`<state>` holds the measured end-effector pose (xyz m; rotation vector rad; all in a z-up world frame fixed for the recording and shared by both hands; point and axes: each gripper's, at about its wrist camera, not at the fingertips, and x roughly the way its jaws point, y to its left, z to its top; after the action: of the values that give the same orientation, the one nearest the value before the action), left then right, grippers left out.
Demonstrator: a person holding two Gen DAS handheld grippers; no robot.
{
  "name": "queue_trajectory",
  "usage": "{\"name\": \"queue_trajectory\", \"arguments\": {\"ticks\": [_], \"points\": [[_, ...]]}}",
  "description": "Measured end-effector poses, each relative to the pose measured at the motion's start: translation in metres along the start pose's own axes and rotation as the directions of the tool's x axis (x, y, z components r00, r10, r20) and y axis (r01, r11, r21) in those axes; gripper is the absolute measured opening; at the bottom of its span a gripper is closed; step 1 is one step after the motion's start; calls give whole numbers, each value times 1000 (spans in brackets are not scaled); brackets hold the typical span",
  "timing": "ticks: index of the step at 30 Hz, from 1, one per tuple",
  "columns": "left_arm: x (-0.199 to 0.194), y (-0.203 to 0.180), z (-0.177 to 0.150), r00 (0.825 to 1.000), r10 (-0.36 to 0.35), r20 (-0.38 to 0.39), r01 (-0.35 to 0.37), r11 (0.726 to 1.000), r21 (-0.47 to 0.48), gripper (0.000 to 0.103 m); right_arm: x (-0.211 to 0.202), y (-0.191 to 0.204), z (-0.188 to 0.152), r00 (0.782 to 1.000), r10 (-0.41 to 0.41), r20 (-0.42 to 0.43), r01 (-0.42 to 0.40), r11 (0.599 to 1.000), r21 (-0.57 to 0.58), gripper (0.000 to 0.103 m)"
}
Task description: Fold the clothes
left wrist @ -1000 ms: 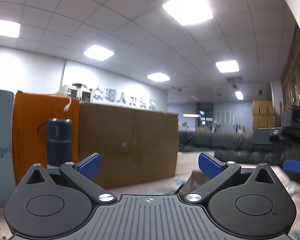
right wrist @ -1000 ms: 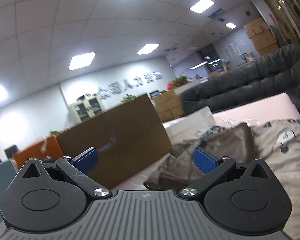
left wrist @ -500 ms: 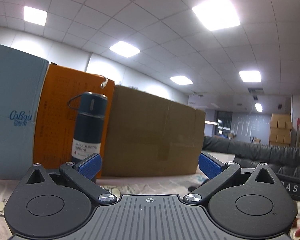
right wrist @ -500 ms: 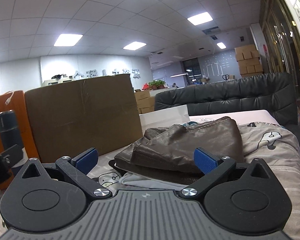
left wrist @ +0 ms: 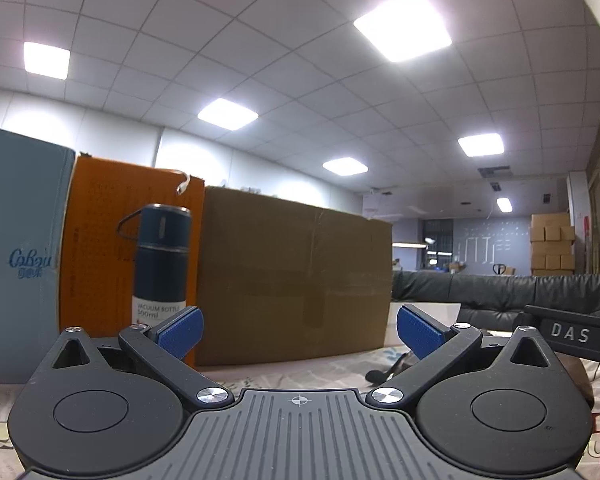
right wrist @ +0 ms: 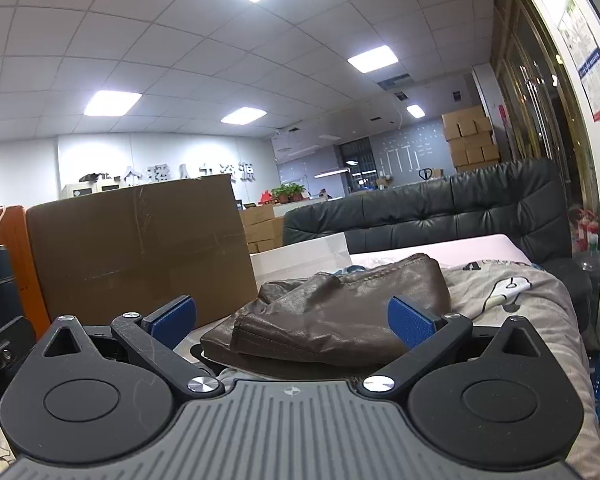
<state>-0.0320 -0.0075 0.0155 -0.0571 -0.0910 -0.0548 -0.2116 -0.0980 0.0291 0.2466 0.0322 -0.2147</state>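
The jacket [right wrist: 340,316] was dark brown. The fingers [right wrist: 410,326] carried blue textured pads. The flask [left wrist: 162,260] was navy, the box [left wrist: 296,276] plain brown, the carton [left wrist: 96,248] orange, the sheet [right wrist: 512,292] grey with cartoon prints.

Your printed sheet [right wrist: 540,292] carries the brown jacket [right wrist: 340,316], cardboard box [right wrist: 140,252], bottle [left wrist: 162,264] and orange box [left wrist: 96,248].

Bottle [left wrist: 162,264] left of box [left wrist: 296,276], jacket [right wrist: 340,316] right
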Motion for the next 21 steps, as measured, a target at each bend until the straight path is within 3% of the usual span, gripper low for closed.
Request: {"name": "queue_trajectory", "arguments": {"ticks": [21], "points": [[0,2,1,1000,28,-11,-28,1000,-7,103,13,5,-8,998,48,-29,-48,999,-12,103]]}}
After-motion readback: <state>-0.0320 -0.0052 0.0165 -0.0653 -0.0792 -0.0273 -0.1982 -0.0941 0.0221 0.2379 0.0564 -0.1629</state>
